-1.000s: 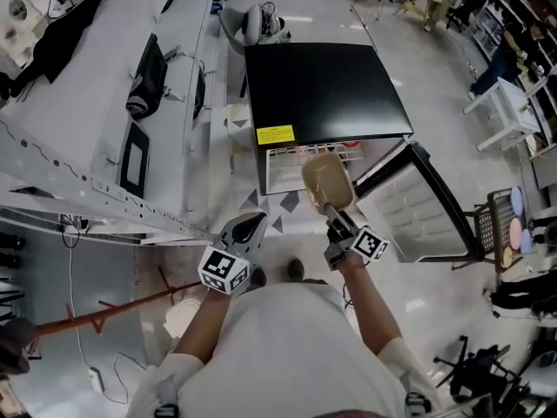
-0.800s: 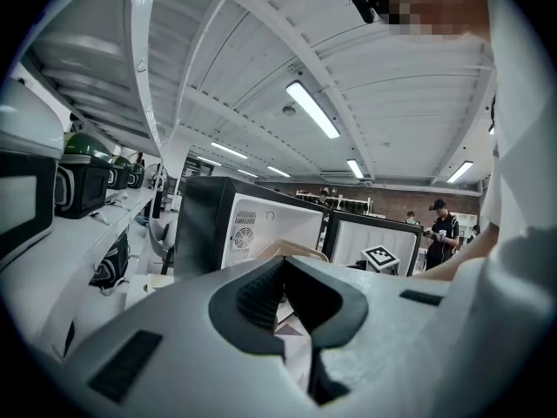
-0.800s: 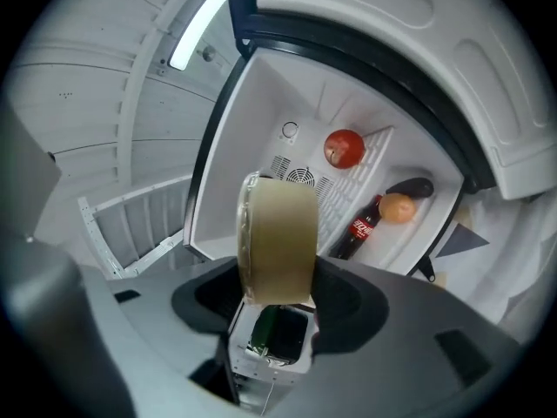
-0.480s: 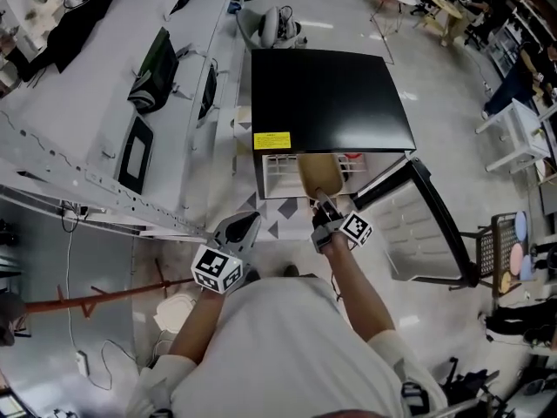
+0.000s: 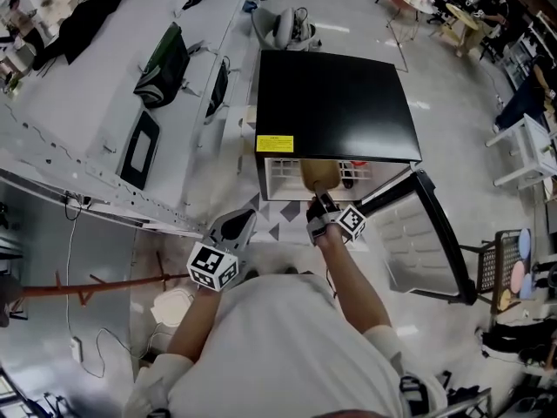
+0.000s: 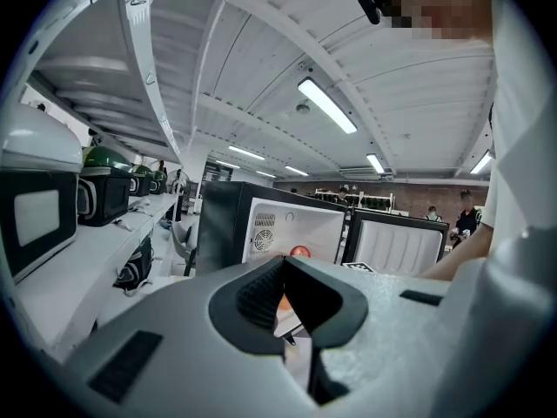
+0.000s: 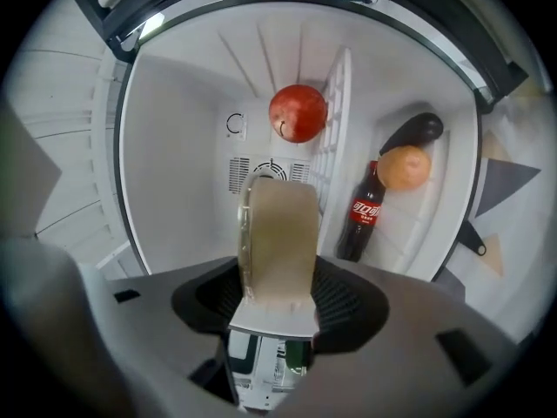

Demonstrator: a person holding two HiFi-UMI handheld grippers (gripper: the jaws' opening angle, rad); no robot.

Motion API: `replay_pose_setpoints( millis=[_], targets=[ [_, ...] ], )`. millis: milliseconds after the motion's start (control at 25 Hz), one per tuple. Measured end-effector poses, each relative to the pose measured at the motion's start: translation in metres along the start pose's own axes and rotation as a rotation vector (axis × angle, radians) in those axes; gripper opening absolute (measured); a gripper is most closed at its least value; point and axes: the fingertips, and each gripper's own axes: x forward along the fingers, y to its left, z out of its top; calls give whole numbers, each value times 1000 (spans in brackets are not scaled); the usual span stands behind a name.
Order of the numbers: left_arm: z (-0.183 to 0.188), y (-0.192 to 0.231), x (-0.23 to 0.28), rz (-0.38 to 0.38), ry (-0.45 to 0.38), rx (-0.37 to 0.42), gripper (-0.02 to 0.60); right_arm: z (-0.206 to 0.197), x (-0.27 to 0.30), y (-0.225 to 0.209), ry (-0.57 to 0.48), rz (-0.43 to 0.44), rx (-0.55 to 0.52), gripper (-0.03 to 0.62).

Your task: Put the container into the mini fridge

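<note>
The black mini fridge (image 5: pixel 335 103) stands on the floor with its door (image 5: pixel 421 233) swung open to the right. My right gripper (image 5: pixel 324 209) is shut on a beige container (image 5: pixel 318 174) and holds it at the fridge's opening. In the right gripper view the container (image 7: pixel 278 233) stands on edge between the jaws of the right gripper (image 7: pixel 277 277), facing the white interior. Inside are a red apple (image 7: pixel 298 112), a cola bottle (image 7: pixel 365 213), an orange (image 7: pixel 404 166) and a dark fruit (image 7: pixel 416 131). My left gripper (image 5: pixel 233 231) hangs shut and empty, left of the fridge (image 6: pixel 261 233).
A long white workbench (image 5: pixel 96 103) with black devices runs along the left, close to the fridge's side. A wire shelf (image 7: pixel 335 138) divides the fridge interior. An orange-red bar (image 5: pixel 78 287) lies on the floor at the lower left. A cart (image 5: pixel 513 268) stands at the right edge.
My right gripper has carried the container forward, from in front of the fridge up to its opening. The left gripper has stayed about where it was.
</note>
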Motion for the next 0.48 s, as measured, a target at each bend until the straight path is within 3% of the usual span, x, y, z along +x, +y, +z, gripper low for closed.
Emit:
replay_pose_setpoints(
  millis=[280, 480],
  targets=[
    [-1, 7, -3, 35, 5, 1, 3, 4, 13, -8, -41, 11, 69, 236],
    [1, 12, -5, 53, 0, -1, 3, -1, 18, -13, -45, -37, 107, 241]
  ],
)
